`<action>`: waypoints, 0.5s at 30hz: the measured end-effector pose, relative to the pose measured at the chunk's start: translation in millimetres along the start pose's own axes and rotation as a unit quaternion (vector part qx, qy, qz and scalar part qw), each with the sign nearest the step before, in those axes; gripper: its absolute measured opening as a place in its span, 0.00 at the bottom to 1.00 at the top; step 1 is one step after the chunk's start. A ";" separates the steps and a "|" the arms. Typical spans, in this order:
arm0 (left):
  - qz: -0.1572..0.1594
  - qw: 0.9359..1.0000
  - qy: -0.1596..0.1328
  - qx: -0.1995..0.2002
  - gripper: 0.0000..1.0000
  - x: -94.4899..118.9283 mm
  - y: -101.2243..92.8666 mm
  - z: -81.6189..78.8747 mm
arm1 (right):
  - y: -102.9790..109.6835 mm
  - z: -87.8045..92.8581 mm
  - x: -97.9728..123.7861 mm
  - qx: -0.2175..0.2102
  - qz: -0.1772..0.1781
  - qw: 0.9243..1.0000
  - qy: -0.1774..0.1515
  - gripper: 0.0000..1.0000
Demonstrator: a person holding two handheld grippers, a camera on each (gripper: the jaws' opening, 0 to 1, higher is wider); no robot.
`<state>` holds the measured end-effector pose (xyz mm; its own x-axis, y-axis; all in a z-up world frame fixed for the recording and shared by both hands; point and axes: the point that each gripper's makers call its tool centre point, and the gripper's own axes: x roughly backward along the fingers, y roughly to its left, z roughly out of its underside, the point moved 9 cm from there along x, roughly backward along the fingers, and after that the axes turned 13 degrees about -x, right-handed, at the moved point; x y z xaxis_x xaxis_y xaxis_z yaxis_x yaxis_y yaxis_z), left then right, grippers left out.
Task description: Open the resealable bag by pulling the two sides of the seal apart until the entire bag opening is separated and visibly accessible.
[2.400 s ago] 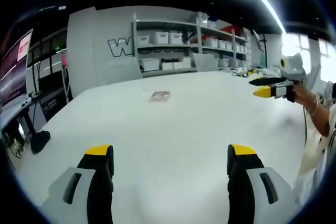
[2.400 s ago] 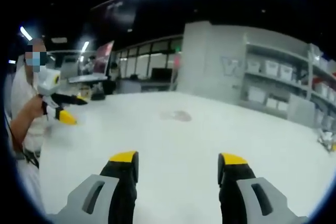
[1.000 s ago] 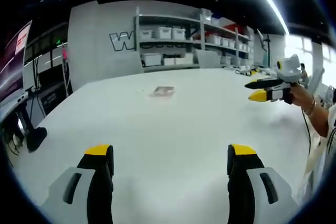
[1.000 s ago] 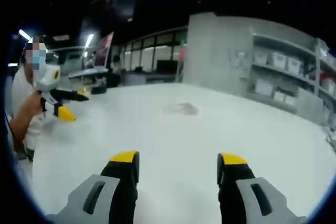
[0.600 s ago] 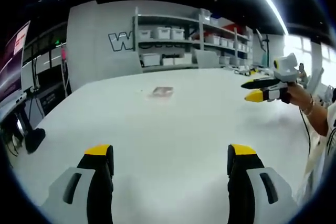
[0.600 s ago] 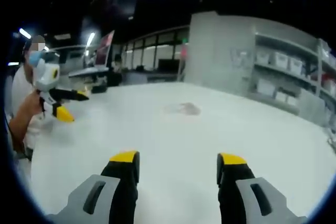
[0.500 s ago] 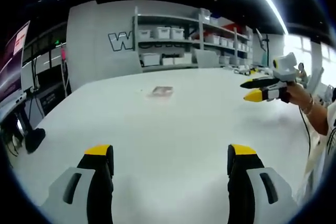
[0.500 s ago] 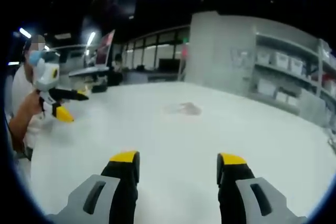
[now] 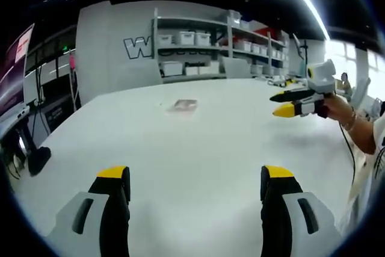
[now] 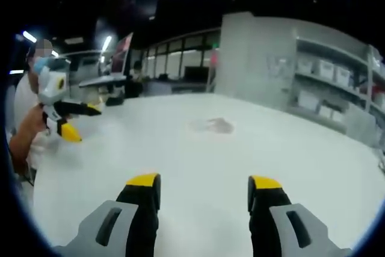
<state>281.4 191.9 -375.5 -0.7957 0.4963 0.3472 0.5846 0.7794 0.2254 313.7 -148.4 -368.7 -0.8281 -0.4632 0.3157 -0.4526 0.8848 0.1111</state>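
Meanwhile, both of my grippers hang above the white table (image 9: 198,148), and the resealable bag (image 9: 184,106) lies flat far out on it, well apart from either tool. In the left gripper view, the left gripper (image 9: 195,186) has its jaws spread wide with nothing between them; the right gripper (image 9: 287,103) comes in from the right, held in a hand (image 9: 334,108), its yellow-tipped jaws parted and empty. From the right gripper view the bag (image 10: 212,126) reads as a small pale patch toward the middle of the table, ahead of my right gripper's own spread jaws, while the left gripper (image 10: 75,120) shows at the left edge, also apart. Shelves with white bins (image 9: 195,43) line the far wall. I judge the task to be at its approach step: the seal is untouched, and whether it is closed I cannot tell at this range. Next I would bring both grippers down to the bag's mouth, pinch one side of the seal with each, and pull them apart along the whole opening.
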 end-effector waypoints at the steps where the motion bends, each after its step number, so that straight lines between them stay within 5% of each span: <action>1: 0.001 1.000 0.000 -0.001 0.88 -0.1 -0.3 -0.1 | -0.1 -0.1 -1.0 0.000 -0.001 1.000 0.000 0.58; 15: 0.002 1.000 -0.001 -0.002 0.88 0.9 -0.9 0.0 | 0.0 -0.1 -12.1 -0.004 -0.005 1.000 0.006 0.56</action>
<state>280.2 191.7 -375.5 -0.7933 0.5004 0.3467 0.5887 0.7757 0.2273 323.8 -142.9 -372.4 -0.8197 -0.4716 0.3251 -0.4582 0.8804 0.1218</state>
